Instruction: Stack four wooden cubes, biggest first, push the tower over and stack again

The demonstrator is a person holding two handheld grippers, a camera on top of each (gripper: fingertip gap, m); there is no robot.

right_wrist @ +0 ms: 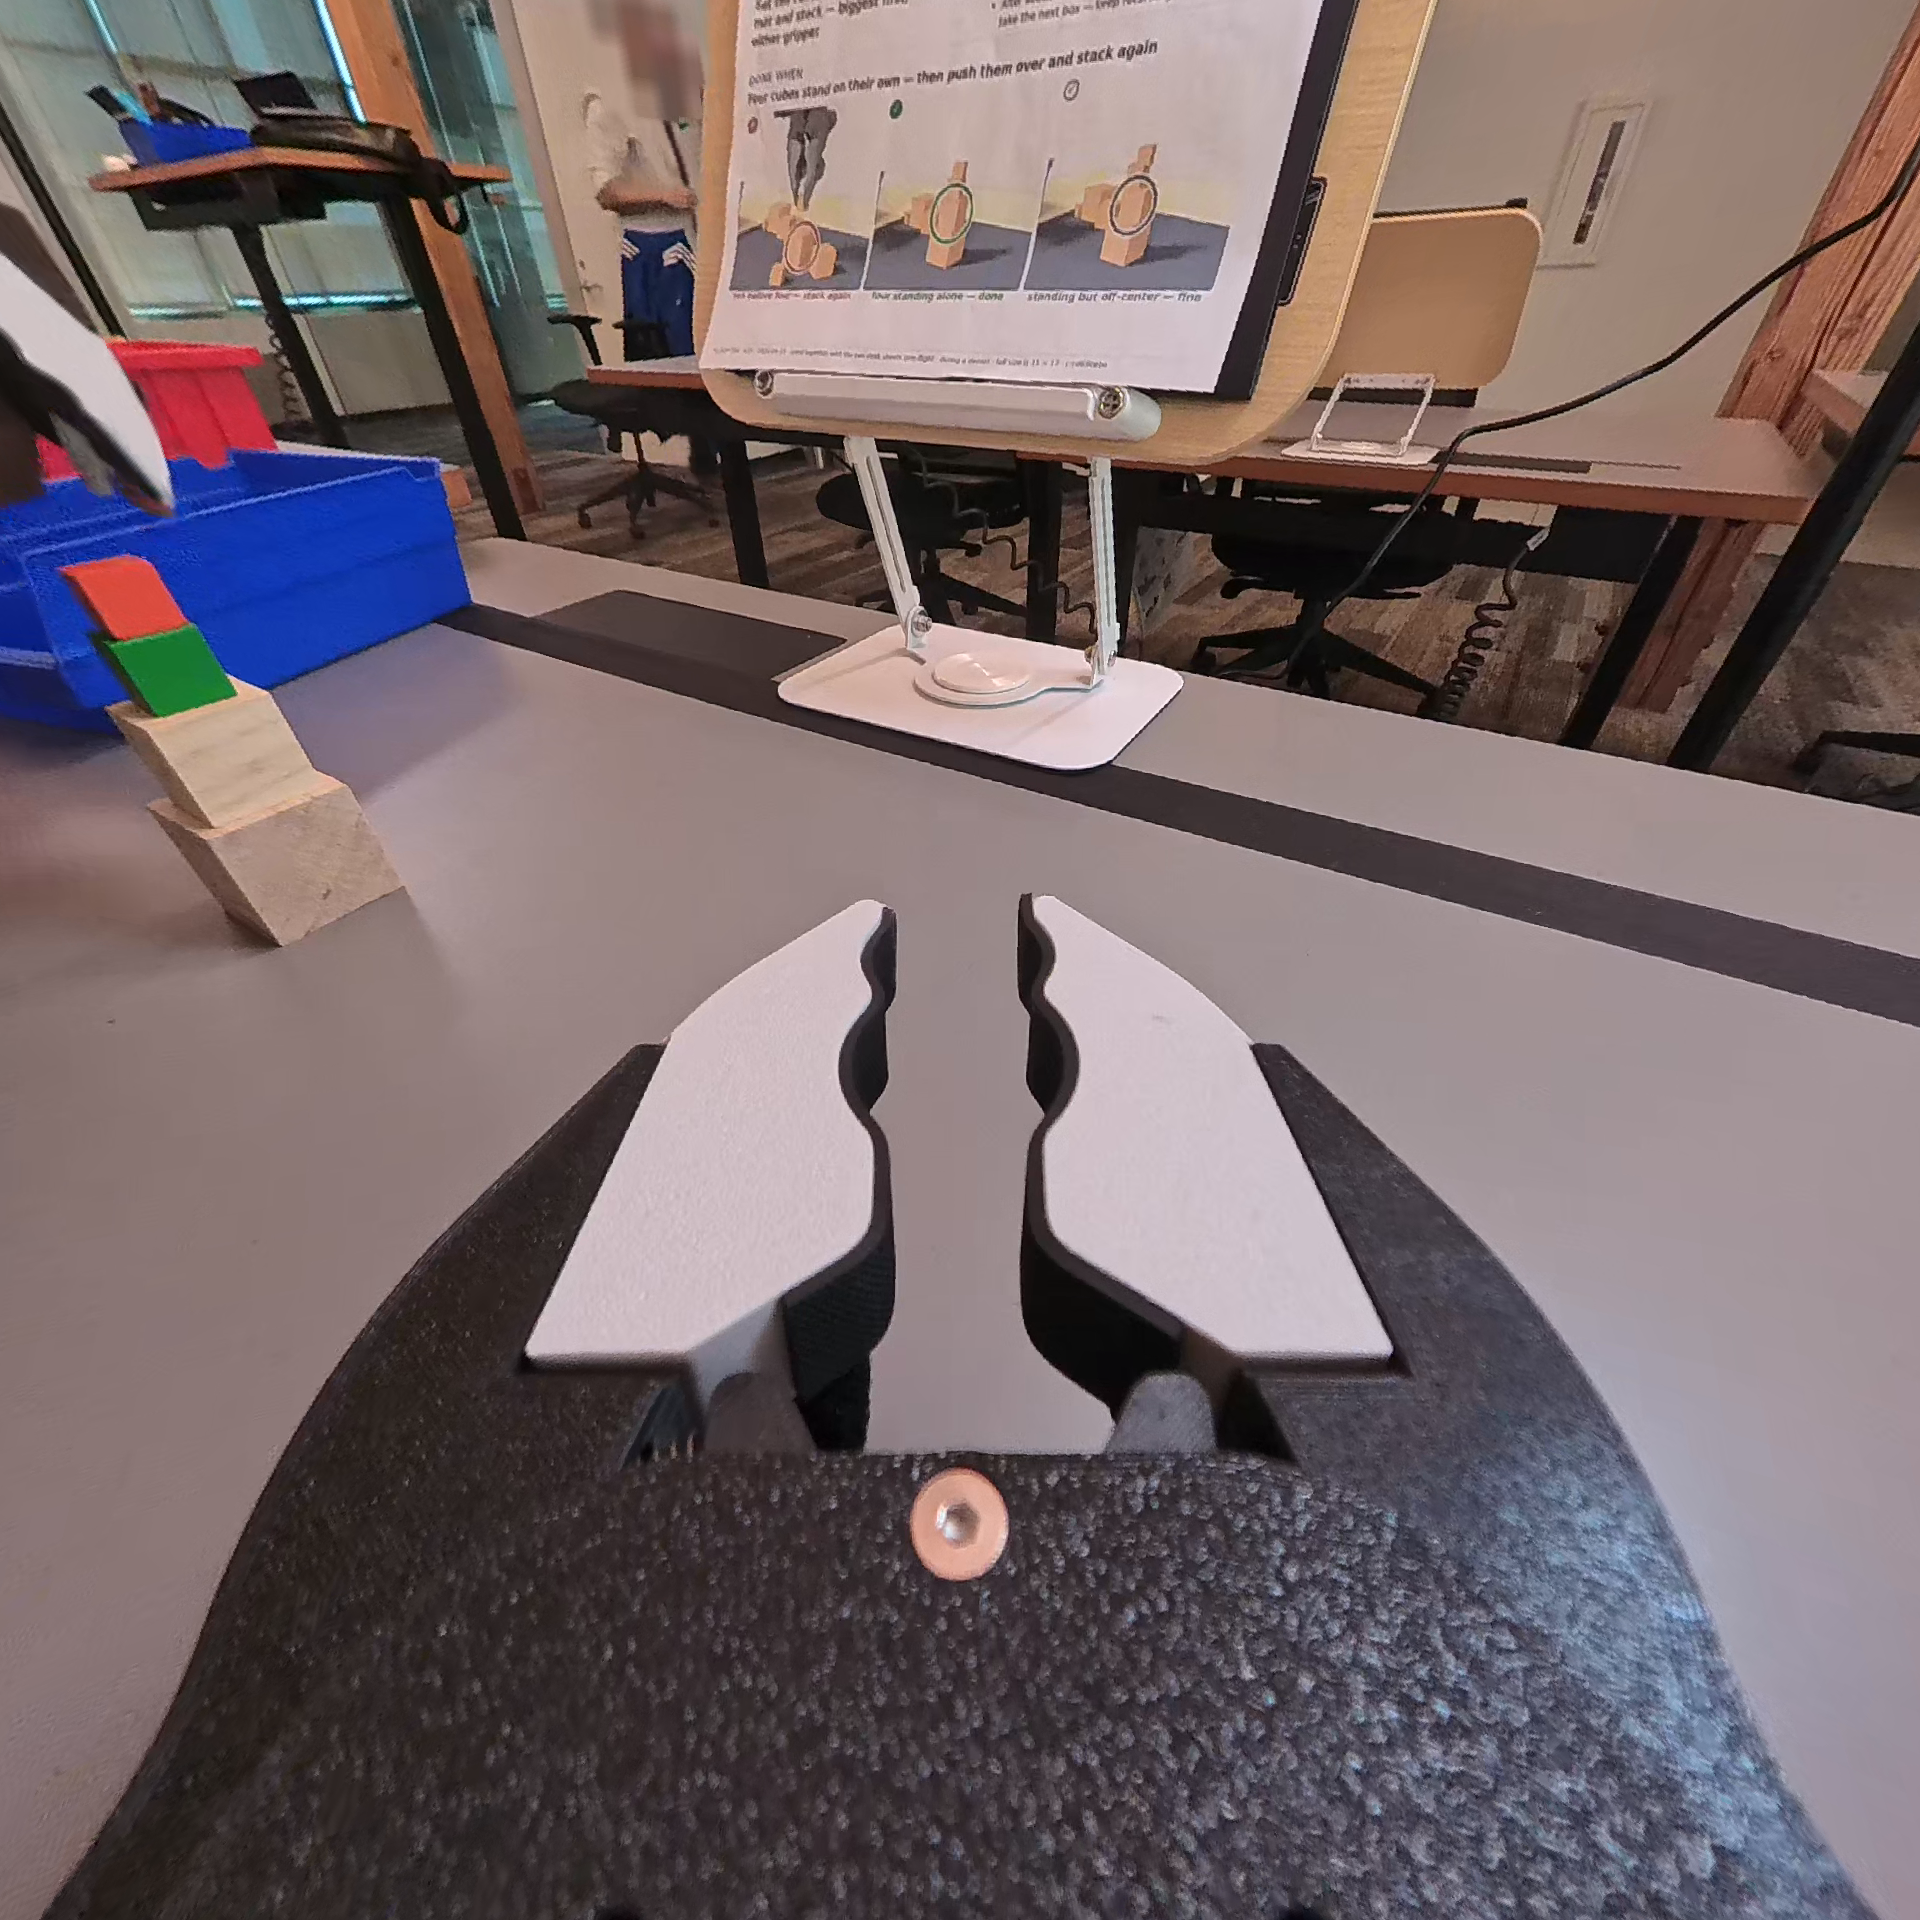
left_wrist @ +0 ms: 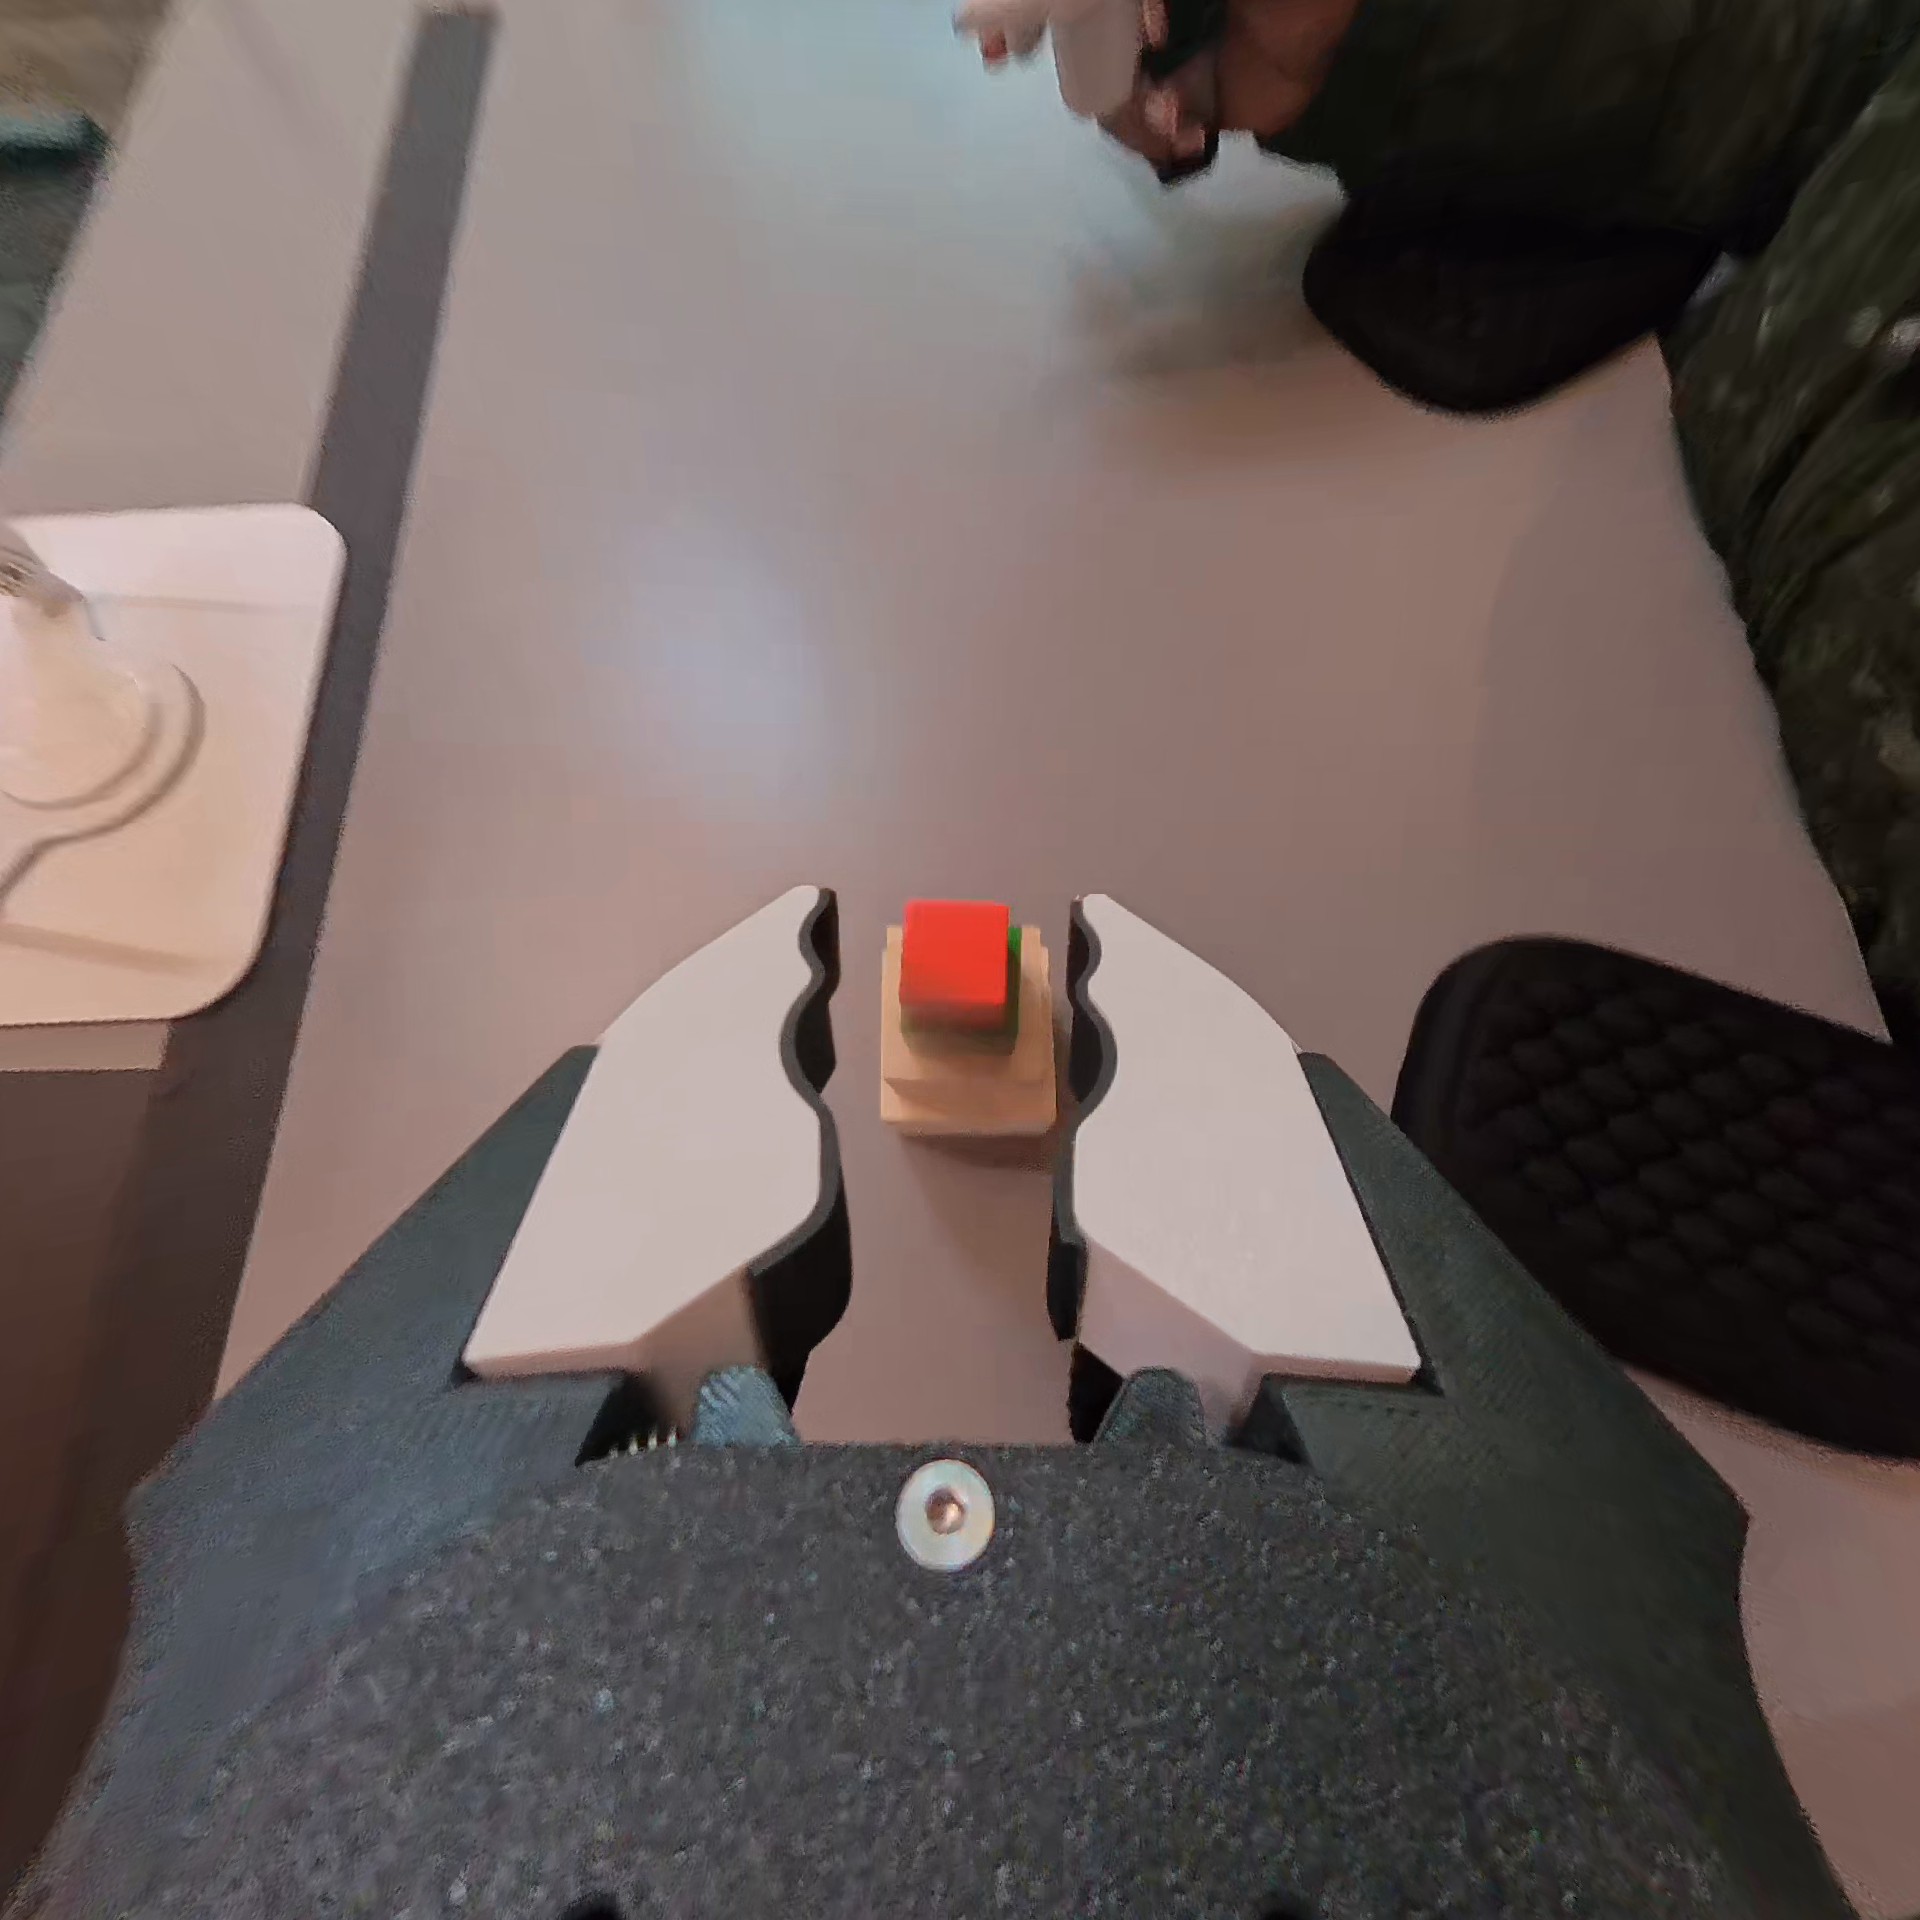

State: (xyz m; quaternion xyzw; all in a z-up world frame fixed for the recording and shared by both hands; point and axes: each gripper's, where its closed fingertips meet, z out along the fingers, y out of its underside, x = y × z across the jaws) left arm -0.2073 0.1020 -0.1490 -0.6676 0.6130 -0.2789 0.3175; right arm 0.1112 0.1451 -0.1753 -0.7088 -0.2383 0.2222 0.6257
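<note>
A stack of cubes stands on the grey table (left_wrist: 727,623): a red cube (left_wrist: 956,951) on top, a green cube (left_wrist: 1014,940) under it, then two bare wooden cubes (left_wrist: 966,1081). My left gripper (left_wrist: 951,914) looks down on the stack, open, with a gap between each pad and the red cube. The right wrist view shows the same stack at the far left: the red cube (right_wrist: 120,597), the green cube (right_wrist: 166,670), the small wooden cube (right_wrist: 213,758) and the large wooden cube (right_wrist: 281,857), with a left finger (right_wrist: 73,395) above them. My right gripper (right_wrist: 956,914) is open and empty over bare table.
A white document stand (right_wrist: 987,696) with a printed sheet stands at the table's far edge, on a black strip (right_wrist: 1455,862); its base shows at the left (left_wrist: 135,769). Blue bins (right_wrist: 291,561) and a red bin (right_wrist: 197,395) lie behind the stack. A black chair (left_wrist: 1662,1174) and a person (left_wrist: 1558,156) are at the right. One gripper's finger ends stand about 35 cm off the other's. It is some 4 cm from my left tips to the green cube (right_wrist: 166,670).
</note>
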